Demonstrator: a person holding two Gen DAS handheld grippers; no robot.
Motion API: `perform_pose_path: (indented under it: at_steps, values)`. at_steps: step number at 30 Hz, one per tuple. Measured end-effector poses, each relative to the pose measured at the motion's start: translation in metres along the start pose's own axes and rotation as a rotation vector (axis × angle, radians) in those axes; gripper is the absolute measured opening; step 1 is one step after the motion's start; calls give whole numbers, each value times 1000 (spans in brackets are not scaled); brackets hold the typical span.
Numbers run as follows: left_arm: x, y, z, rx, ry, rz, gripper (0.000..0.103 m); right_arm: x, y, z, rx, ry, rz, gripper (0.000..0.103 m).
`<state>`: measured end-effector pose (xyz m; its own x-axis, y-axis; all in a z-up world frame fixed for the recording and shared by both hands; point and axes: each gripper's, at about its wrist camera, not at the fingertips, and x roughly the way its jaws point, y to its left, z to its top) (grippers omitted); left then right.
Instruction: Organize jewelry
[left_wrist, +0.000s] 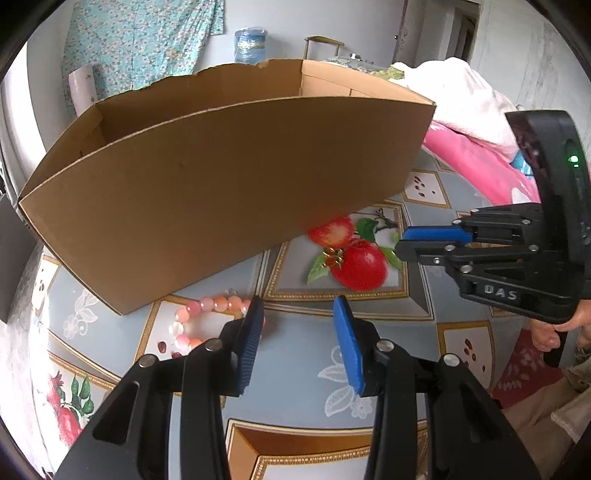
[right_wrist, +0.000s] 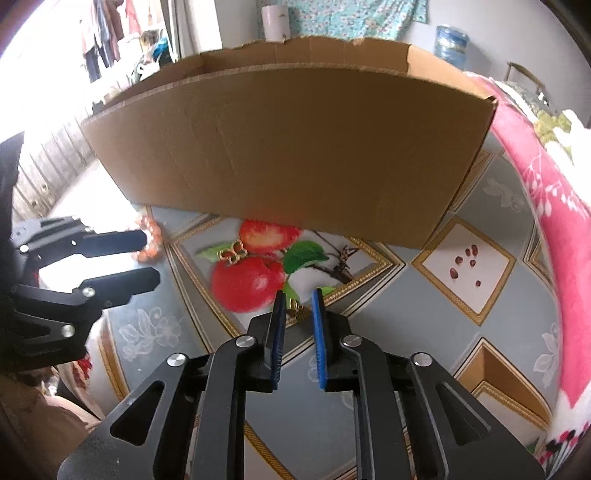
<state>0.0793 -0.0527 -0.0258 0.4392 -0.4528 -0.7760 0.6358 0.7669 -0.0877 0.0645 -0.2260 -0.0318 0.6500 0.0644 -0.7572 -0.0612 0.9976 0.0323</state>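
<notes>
Your right tongs (right_wrist: 298, 314) stood narrow around a gold earring (right_wrist: 297, 311), pads apart; left tongs (left_wrist: 298, 314) gaped empty beside the bead bracelet (left_wrist: 201, 317).

both angled down: left gripper (left_wrist: 298, 308) jaws parted, right gripper (right_wrist: 299, 298) jaws narrowly parted.

We see a table (left_wrist: 303, 354) covered with a printed cloth (right_wrist: 424, 325) of grey-blue panels, gold-bordered frames, red apples and white flowers. A large open cardboard box (left_wrist: 229, 184) stands on it, filling the upper half of both views. In the left wrist view a pink beaded bracelet (left_wrist: 199, 317) lies at lower left, just beside the box's near corner, and a small gold charm (left_wrist: 332, 257) rests at centre on the printed apples. In the right wrist view another small gold piece (right_wrist: 297, 311) lies at centre. Pink floral fabric (right_wrist: 546, 206) lies along the right edge.
</notes>
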Motion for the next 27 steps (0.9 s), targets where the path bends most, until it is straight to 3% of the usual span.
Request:
perform_pose_path:
  at_steps: [3, 7, 18, 27]
  values:
    - [4, 2, 5, -6, -3, -6, 38, -7, -8, 2, 35, -30, 14, 25]
    - [10, -1, 13, -10, -4, -27, 38, -12, -22, -3, 90, -44, 26, 27]
    - [24, 0, 20, -53, 14, -64, 38, -14, -35, -7, 144, -47, 24, 30]
    - [31, -10, 28, -8, 16, -77, 38, -12, -39, -13, 161, -47, 37, 30]
